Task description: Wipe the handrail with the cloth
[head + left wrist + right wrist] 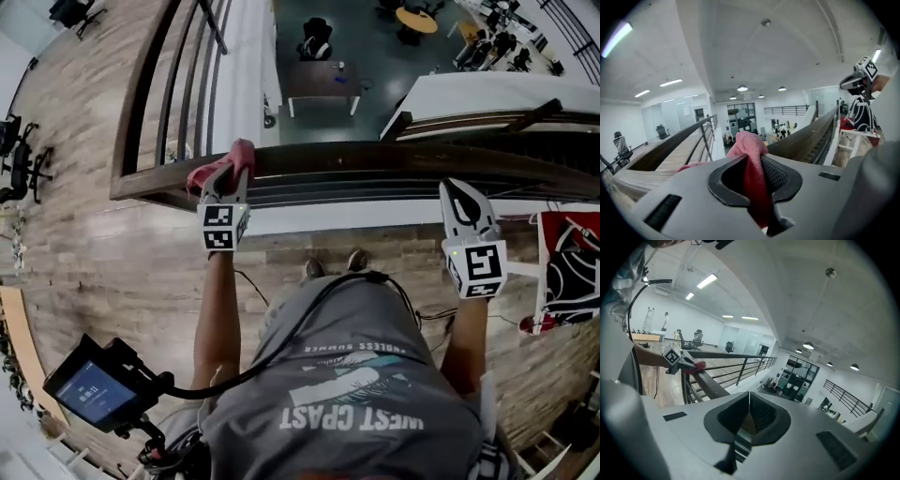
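A wood-plank floor (94, 197) covers an upper gallery. A dark handrail (375, 157) with thin bars beneath it runs along the gallery's edge, crossing the head view and turning a corner at the left to run away up the frame. Over the rail the room drops to a lower level with a dark floor, where a brown worktop (323, 77) carries a few small things too small to name. A black office chair (317, 39) stands near it, and a round yellow table (416, 19) sits further off. More office chairs (19, 159) stand on the gallery at the far left. At the right edge a red and black item (574, 262) sits against a white frame; what it is cannot be told. The ceiling is white, with strip lights and round lamps.

The left tongs (228, 180) are clenched on the cloth (225, 165), a pink-red rag. It bunches up out of the tips and lies on top of the handrail just right of the corner. In the left gripper view the cloth (751, 159) fills the gap between the jaws, with the handrail (801, 138) stretching away behind.

The right tongs (454, 190) are well along the rail from the left, at the bars under it; whether they touch it cannot be told. In the right gripper view these tongs (748, 414) are pressed together with nothing between them.
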Demonstrator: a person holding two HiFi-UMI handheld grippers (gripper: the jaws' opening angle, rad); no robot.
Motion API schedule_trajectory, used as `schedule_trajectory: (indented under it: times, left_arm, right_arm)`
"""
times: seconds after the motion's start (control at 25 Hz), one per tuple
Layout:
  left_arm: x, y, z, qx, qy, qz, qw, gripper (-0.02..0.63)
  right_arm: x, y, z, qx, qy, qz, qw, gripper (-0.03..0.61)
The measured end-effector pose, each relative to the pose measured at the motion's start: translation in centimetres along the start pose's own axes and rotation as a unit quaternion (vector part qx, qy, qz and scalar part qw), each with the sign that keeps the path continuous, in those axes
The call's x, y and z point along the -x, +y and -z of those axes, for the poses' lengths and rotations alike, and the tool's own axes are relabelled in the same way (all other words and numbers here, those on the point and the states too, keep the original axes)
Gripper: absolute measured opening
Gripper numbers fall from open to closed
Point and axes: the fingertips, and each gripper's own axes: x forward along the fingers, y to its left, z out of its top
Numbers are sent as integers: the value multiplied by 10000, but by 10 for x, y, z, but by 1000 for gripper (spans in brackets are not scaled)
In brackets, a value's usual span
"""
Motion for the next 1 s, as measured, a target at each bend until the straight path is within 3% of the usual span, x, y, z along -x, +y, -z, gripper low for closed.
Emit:
schedule_trajectory:
  times: [0.08, 0.16, 0.28, 0.36, 0.48, 0.56, 0.64, 0.8, 0.88, 1.0]
  left_arm:
    - [6, 15, 1, 209, 6, -209, 9996, 64]
    - [3, 12, -3, 98, 91, -137, 9998, 63]
    - [-14, -26, -11, -154, 31, 357, 9992, 63]
    - [-31, -73, -23, -293, -149, 743, 9967, 63]
    - [-44, -93, -32, -399, -185, 882, 9951, 63]
    - [-36, -73, -20, -453, 35, 833, 9955, 64]
    - [-16, -29, -4, -345, 293, 531, 9976, 63]
    - [-8, 33, -5, 494, 57, -76, 9987, 64]
    - [-16, 16, -10, 565, 34, -68, 9984, 63]
    - [-45, -69, -32, 226, 29, 331, 9992, 64]
  right_arm:
    - [6, -4, 9, -76, 92, 42, 9999, 6]
    - [10, 7, 20, -281, 156, 47, 9995, 6]
    - [8, 26, 22, -350, 178, -62, 9992, 6]
    - [7, 21, 11, -111, 150, -98, 9998, 6]
    - [-2, 13, -9, 138, -48, -124, 9998, 6]
    - [0, 18, -3, -24, -30, -118, 9999, 6]
    - [8, 22, 9, -247, 79, -53, 9997, 6]
    - [13, -5, 15, -228, 162, 164, 9995, 6]
    - [16, -11, 25, -246, 197, 109, 9994, 6]
    - [27, -34, 50, -257, 81, -39, 9996, 6]
